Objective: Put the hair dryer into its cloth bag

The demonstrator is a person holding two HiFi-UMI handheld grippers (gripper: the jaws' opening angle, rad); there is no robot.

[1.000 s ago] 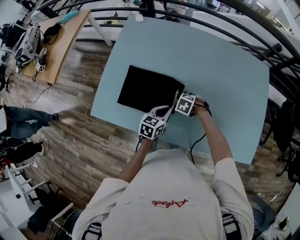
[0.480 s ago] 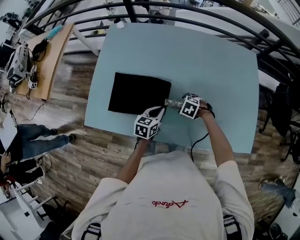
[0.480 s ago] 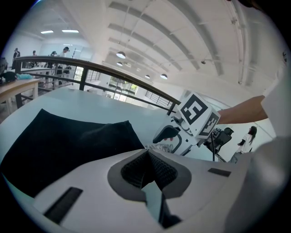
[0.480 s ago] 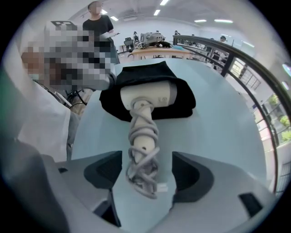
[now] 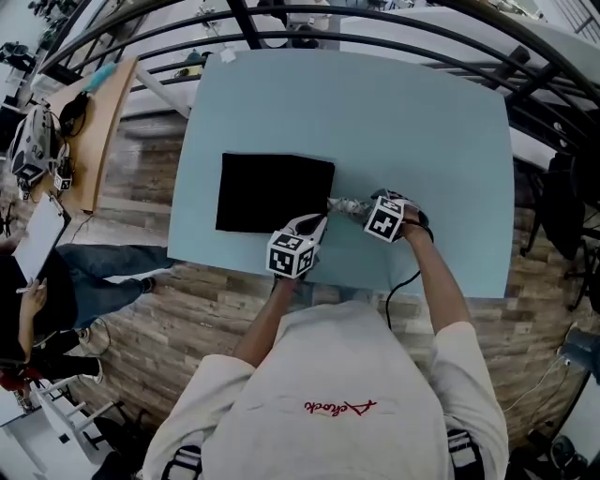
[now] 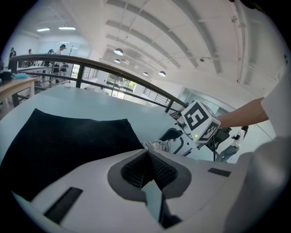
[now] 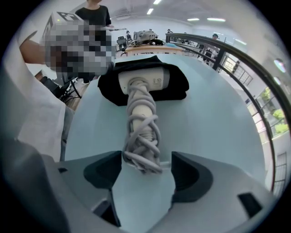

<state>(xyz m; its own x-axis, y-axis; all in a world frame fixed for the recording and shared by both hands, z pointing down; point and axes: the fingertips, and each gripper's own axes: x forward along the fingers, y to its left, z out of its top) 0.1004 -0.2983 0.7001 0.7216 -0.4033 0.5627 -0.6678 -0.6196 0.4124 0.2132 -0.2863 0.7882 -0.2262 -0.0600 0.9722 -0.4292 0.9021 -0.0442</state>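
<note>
A black cloth bag [image 5: 275, 192] lies flat on the light blue table [image 5: 422, 122]. In the right gripper view the white hair dryer's head [image 7: 143, 79] sits in the bag's mouth. Its handle [image 7: 142, 132], wrapped in grey cord, sticks out toward me. My right gripper [image 7: 148, 175] is open. Its jaws have just been opening, and the handle's end lies between them untouched. My left gripper [image 6: 148, 170] is shut by the bag's near right corner [image 5: 319, 223], with no cloth visible between its pads. The right gripper's marker cube [image 6: 198, 123] shows beside the corded handle [image 6: 157, 145].
The table's front edge [image 5: 347, 281] runs just under both grippers. A black curved railing [image 5: 375, 19] rings the far side. A wooden bench [image 5: 94, 122] with gear stands at the left, and a person [image 5: 56, 291] is on the floor side there. A black cable [image 5: 398, 281] trails from my right gripper.
My right gripper has drawn back to the right, away from the bag's edge, and the corded handle now shows between bag and gripper. The left gripper stays by the bag's corner.
</note>
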